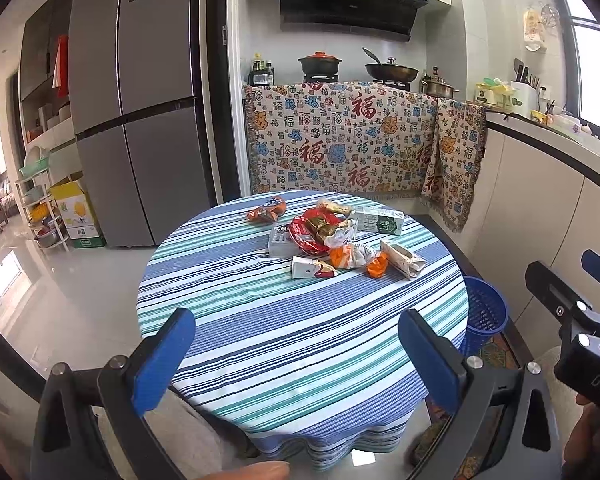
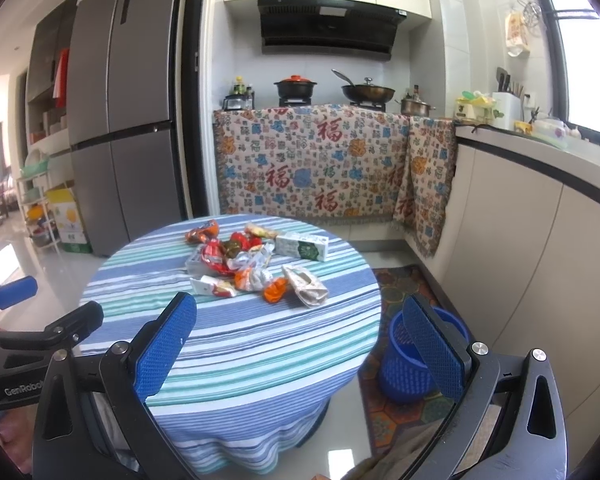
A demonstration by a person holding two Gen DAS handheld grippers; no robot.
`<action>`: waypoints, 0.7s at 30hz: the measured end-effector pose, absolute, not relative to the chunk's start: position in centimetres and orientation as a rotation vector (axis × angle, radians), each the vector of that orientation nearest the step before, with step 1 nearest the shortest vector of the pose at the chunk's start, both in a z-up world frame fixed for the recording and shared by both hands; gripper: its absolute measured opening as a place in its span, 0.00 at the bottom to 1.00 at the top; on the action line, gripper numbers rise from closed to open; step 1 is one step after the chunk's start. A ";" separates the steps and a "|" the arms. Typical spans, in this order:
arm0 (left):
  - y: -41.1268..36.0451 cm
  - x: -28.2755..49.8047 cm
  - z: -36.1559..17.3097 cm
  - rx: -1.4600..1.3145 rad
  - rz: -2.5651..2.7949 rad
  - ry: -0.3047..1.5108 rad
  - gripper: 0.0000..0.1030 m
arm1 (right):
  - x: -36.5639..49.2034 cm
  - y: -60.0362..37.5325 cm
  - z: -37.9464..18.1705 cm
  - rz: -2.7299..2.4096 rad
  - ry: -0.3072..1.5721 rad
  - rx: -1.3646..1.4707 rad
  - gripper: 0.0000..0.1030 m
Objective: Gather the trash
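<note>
A heap of trash [image 1: 324, 236] lies on the far half of a round table with a striped cloth [image 1: 284, 320]: red and orange wrappers, a green-and-white carton [image 1: 378, 220], a small white carton [image 1: 312, 268] and a crumpled paper bag [image 1: 404, 264]. The heap also shows in the right wrist view [image 2: 252, 264]. A blue mesh bin [image 2: 416, 356] stands on the floor right of the table. My left gripper [image 1: 296, 356] is open and empty over the near table edge. My right gripper [image 2: 296, 348] is open and empty, between table and bin.
A grey fridge [image 1: 140, 112] stands at the back left. A stove counter draped with a patterned cloth [image 1: 340, 140] is behind the table. A counter [image 1: 560, 168] runs along the right. A patterned rug [image 2: 404, 288] lies under the bin. A shelf rack [image 1: 44, 208] stands far left.
</note>
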State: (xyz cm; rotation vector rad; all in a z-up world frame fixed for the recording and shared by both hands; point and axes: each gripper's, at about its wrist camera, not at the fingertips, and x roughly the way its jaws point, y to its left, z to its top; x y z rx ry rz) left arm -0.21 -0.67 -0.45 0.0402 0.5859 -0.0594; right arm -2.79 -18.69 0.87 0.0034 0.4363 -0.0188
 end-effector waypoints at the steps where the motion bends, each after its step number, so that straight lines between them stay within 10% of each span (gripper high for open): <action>1: -0.7 -0.2 -0.4 0.041 -0.060 0.586 1.00 | -2.8 -18.7 0.9 -0.019 0.436 0.003 1.00; 21: -0.9 -0.1 -0.3 0.047 -0.069 0.587 1.00 | -2.6 -18.7 1.2 -0.024 0.432 -0.003 1.00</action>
